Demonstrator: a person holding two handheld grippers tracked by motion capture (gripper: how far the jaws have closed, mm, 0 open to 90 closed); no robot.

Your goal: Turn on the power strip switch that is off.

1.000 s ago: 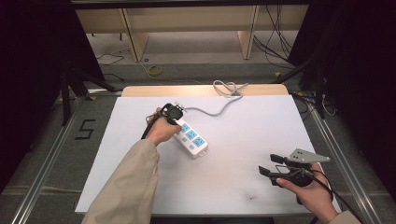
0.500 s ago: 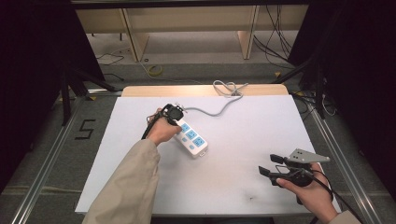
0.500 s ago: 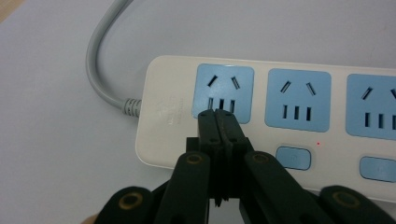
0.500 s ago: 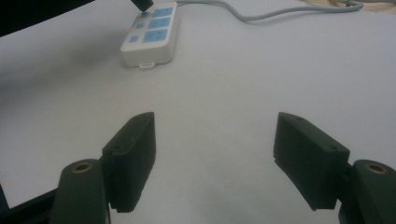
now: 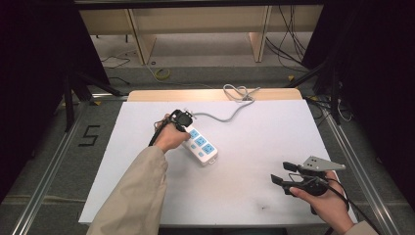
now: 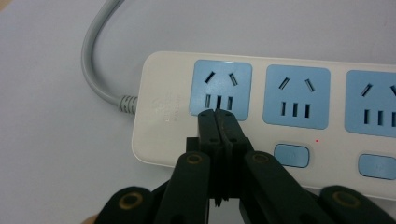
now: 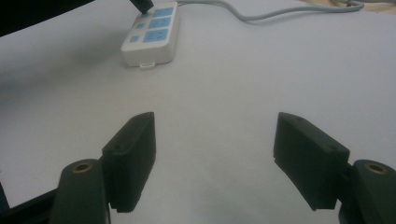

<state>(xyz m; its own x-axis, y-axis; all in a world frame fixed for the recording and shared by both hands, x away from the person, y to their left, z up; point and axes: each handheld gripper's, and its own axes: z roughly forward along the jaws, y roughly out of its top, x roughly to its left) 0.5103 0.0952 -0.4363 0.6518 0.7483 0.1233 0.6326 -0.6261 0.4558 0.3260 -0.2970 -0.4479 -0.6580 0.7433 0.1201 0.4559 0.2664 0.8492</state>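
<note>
Pressing down with its jaws drawn tight together, the left gripper (image 6: 218,122) sets its tips on the white power strip (image 5: 199,145), at the lower edge of the first blue socket (image 6: 220,88) beside the cord end, with nothing held between them. The strip lies at a slant on the white table (image 5: 254,196), left of its middle and nearer the far edge than the near one. Its grey cord (image 5: 222,116) runs off toward the far edge, where it ends in a loose bundle. Small blue switches (image 6: 291,155) sit in a row under the sockets, one for each, and the tips stand just beside the first of them.

Near the table's near right corner, the right gripper (image 5: 288,174) is held by a hand (image 5: 327,204) with its jaws spread wide, empty, pointing across bare table toward the strip, which lies well apart from it.

By its look the strip is a rigid, light plastic shell with a smooth skin, likely to slide on the table under a sideways push. Its long edges seem the surest place to take it, jaws across the narrow width. The cord is limp and would drag behind.
</note>
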